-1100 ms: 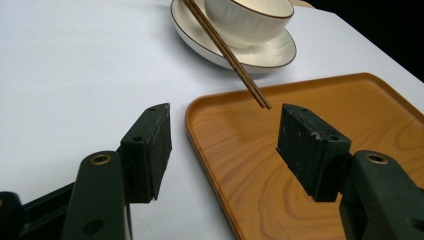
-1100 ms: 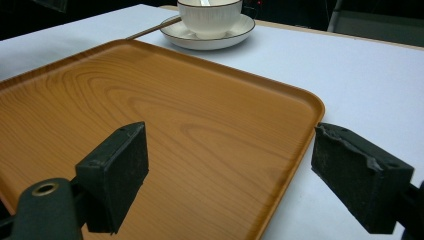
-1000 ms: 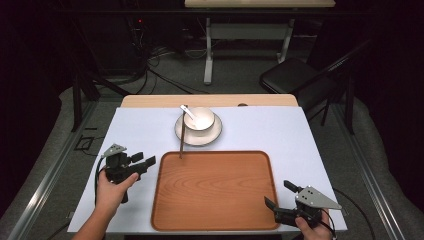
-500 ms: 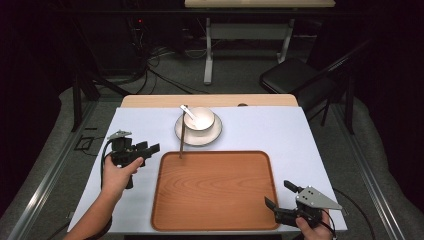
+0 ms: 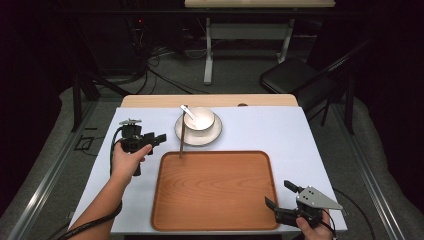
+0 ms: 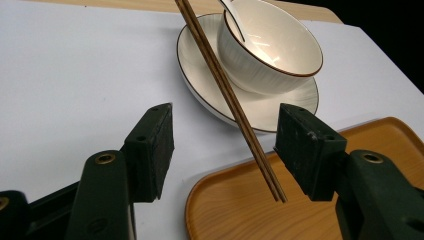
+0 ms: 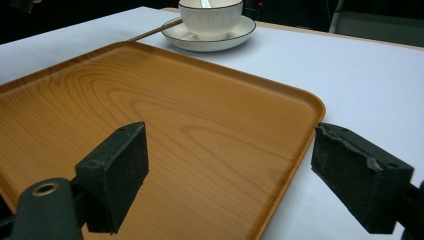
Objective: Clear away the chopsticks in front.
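A white bowl [image 5: 199, 120] with a spoon [image 5: 186, 111] in it stands on a white saucer [image 5: 198, 132] at the back of the table. A pair of brown chopsticks [image 5: 182, 138] leans from the saucer's left rim down onto the far left corner of the wooden tray [image 5: 215, 190]. My left gripper [image 5: 156, 140] is open, just left of the chopsticks. In the left gripper view the chopsticks [image 6: 227, 95] run between the spread jaws, nearer the right one, with the bowl [image 6: 270, 47] beyond. My right gripper [image 5: 280, 195] is open at the tray's near right corner, holding nothing.
The table [image 5: 300, 140] has a white cover, with bare room right of the tray and left of the left hand. Behind the table are a dark chair [image 5: 295, 80], the legs of another table [image 5: 245, 45] and cables on the floor.
My left gripper has moved away from the person and to the right, up to the chopsticks. The right gripper has stayed in place.
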A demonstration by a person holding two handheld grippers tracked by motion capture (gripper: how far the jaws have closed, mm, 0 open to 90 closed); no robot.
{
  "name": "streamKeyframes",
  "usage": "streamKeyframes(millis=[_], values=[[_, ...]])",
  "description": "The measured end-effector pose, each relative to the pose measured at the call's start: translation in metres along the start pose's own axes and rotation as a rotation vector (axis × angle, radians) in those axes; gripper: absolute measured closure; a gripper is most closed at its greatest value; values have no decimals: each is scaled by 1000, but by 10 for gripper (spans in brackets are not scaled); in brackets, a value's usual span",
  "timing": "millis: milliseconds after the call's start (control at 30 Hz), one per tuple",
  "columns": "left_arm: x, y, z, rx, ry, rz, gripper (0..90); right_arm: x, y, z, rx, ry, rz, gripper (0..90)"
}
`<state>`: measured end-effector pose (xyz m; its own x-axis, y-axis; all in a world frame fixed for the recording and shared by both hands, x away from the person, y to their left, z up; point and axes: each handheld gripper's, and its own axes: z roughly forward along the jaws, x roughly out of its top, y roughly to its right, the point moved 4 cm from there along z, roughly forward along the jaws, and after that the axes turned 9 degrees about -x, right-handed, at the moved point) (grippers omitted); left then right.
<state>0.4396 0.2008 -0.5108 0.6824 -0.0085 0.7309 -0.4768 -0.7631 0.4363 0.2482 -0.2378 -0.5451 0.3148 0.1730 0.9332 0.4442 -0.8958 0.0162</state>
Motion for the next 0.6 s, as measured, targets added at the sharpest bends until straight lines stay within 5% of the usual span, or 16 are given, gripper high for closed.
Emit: streamKeyframes(millis=[267,600], values=[[9,-3,16,30,-29,7,364,0,0,-1,-2,6,0,146],[15,-19,27,66,-27,-65,387,0,0,-1,-2,13,1,146]])
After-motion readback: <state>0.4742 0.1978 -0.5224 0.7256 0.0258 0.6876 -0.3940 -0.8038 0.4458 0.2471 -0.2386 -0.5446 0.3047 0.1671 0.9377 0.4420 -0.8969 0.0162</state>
